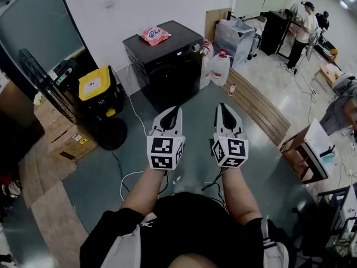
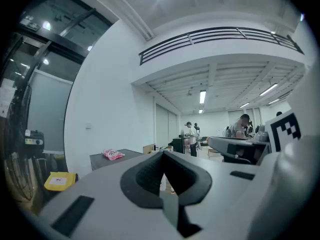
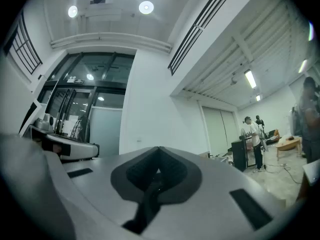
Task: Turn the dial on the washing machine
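The black washing machine (image 1: 167, 66) stands against the white wall, some way ahead of both grippers. A small silver dial (image 1: 195, 47) shows at the right end of its front panel. A pink bag (image 1: 155, 35) lies on its top; the left gripper view also shows the pink bag (image 2: 113, 154). My left gripper (image 1: 171, 115) and right gripper (image 1: 225, 111) are held side by side at waist height, pointing at the machine and well short of it. Both have their jaws closed together with nothing between them, as the left gripper (image 2: 162, 155) and right gripper (image 3: 159, 150) views show.
A yellow-lidded black box (image 1: 96, 85) and cardboard boxes (image 1: 67, 138) sit left of the machine, beside a wire rack (image 1: 39, 80). White jugs (image 1: 218, 66) stand to its right. A white cable (image 1: 125, 177) runs over the grey floor. A wooden step (image 1: 259, 108) and a person (image 1: 301, 32) are at right.
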A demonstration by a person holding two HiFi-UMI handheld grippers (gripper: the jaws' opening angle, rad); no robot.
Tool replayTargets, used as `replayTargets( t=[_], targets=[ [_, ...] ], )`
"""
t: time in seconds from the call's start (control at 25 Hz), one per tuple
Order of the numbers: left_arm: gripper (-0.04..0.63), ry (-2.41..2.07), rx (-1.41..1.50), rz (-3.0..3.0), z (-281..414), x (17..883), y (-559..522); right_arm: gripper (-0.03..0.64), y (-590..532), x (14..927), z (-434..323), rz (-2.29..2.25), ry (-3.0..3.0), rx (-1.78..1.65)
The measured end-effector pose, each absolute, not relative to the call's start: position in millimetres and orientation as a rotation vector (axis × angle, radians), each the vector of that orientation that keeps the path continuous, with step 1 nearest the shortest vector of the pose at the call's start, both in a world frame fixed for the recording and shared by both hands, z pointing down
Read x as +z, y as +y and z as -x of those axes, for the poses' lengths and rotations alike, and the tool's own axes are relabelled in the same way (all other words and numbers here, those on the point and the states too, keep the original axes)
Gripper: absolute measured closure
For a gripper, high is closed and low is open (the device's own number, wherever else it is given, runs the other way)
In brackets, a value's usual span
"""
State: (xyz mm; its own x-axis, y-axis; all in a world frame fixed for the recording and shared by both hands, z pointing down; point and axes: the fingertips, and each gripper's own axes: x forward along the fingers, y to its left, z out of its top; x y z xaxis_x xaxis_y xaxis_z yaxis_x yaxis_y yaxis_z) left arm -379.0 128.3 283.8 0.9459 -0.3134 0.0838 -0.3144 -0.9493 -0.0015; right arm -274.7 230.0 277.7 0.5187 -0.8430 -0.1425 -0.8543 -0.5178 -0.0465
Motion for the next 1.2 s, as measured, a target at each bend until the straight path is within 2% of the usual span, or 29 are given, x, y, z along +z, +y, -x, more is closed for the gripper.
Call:
replayTargets(
  t=[0.72, 0.96, 1.2],
  targets=[
    [0.586, -0.375, 0.127, -3.103, 416, 296, 81, 0.615, 184, 282, 317, 2.671, 1.371, 0.168],
    [0.586, -0.335, 0.137, -3.099, 409, 304, 69, 0.615, 175, 289, 315, 2.704, 1.358, 0.159],
    [0.586, -0.329, 0.121, -3.119, 375, 311, 56, 0.615, 166, 299, 279, 2.723, 1.318, 0.153]
  ],
)
